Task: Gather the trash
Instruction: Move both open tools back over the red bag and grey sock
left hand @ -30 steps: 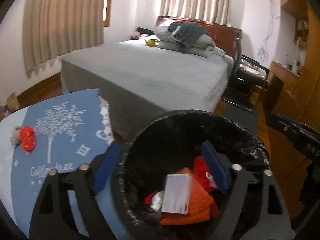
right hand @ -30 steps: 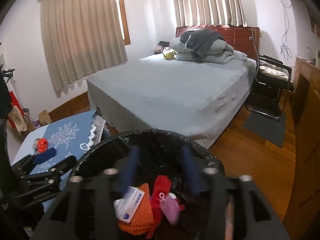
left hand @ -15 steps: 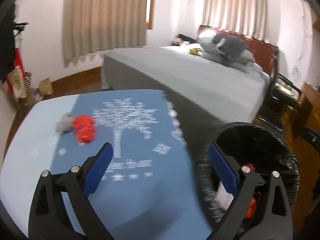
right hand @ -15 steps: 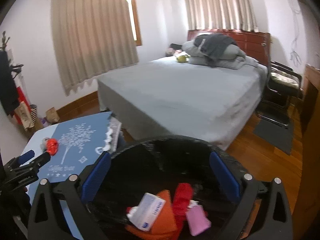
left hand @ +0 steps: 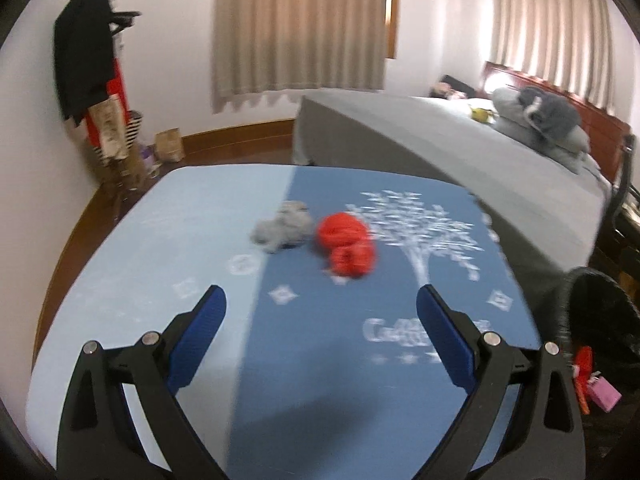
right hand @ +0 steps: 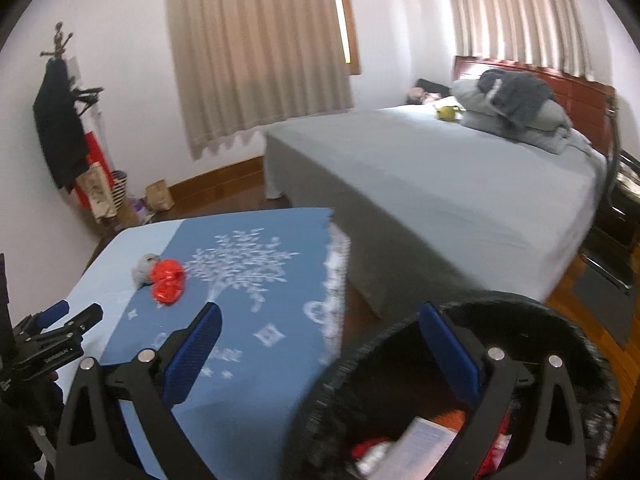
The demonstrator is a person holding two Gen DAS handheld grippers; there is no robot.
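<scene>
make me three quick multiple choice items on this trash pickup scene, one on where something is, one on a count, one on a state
1. Where does the red crumpled wrapper lie?
A. on the bed
B. on the blue tablecloth, beside the grey wad
C. inside the bin

2. How many pieces of trash are left on the tablecloth?
A. two
B. four
C. none

3. How does the left claw stand?
A. shut on the wrapper
B. shut on nothing
C. open, with nothing between its pads

Answers:
1 B, the wrapper rests on the dark blue part next to the grey wad.
2 A, only the red wrapper and the grey wad show there.
3 C, its blue pads stand wide apart, short of both pieces.
</scene>
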